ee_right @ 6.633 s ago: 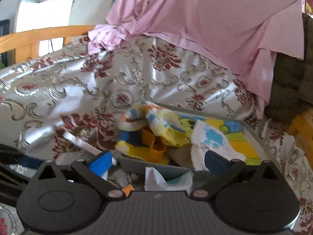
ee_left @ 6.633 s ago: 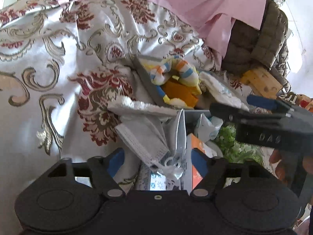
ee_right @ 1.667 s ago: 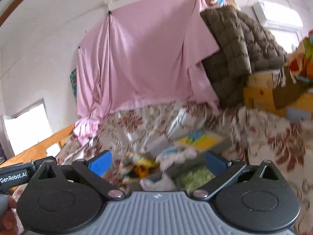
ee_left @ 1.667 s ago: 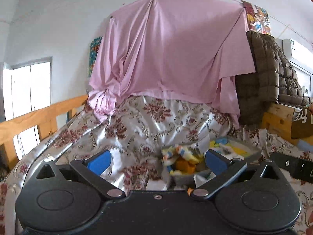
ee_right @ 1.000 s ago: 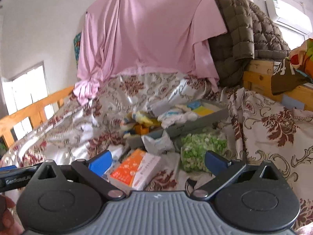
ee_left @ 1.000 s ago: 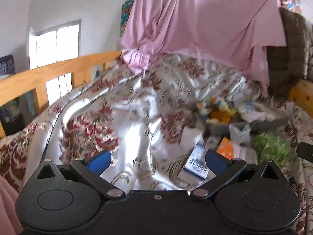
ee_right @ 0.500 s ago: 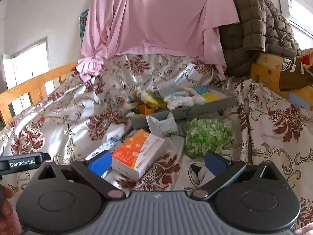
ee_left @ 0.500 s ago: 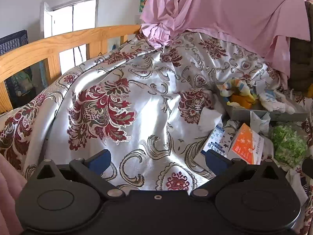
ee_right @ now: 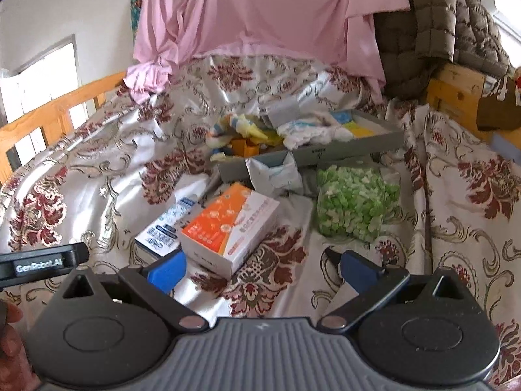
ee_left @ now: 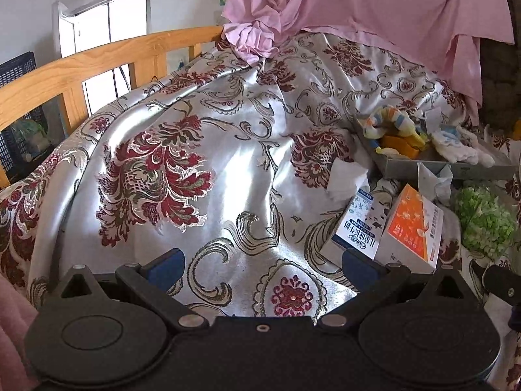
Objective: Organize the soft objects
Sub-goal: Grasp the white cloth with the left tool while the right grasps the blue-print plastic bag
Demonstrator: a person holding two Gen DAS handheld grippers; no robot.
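A grey tray (ee_right: 355, 148) (ee_left: 423, 166) lies on the bed holding a striped soft toy (ee_right: 234, 123) (ee_left: 389, 119), orange pieces and white cloths (ee_right: 312, 132). In front of it sit a crumpled white pack (ee_right: 276, 174), an orange-and-white box (ee_right: 231, 228) (ee_left: 413, 228), a blue-and-white box (ee_right: 166, 224) (ee_left: 356, 226) and a bag of green pieces (ee_right: 355, 205) (ee_left: 485, 218). My left gripper (ee_left: 260, 262) is open over bare bedspread, left of the boxes. My right gripper (ee_right: 262, 268) is open just short of the orange box, holding nothing.
A silver bedspread with red flowers (ee_left: 182, 169) covers the bed. A wooden rail (ee_left: 81, 68) runs along the left, a pink sheet (ee_right: 260, 13) hangs behind, and a brown quilted jacket (ee_right: 439, 22) lies on a wooden frame (ee_right: 456, 94) at right. A hand (ee_right: 9, 355) shows at lower left.
Both grippers pulled back from the tray, swung up, then tilted down again; the boxes and green bag now lie ahead of them. The left one let go of the packs it was over.
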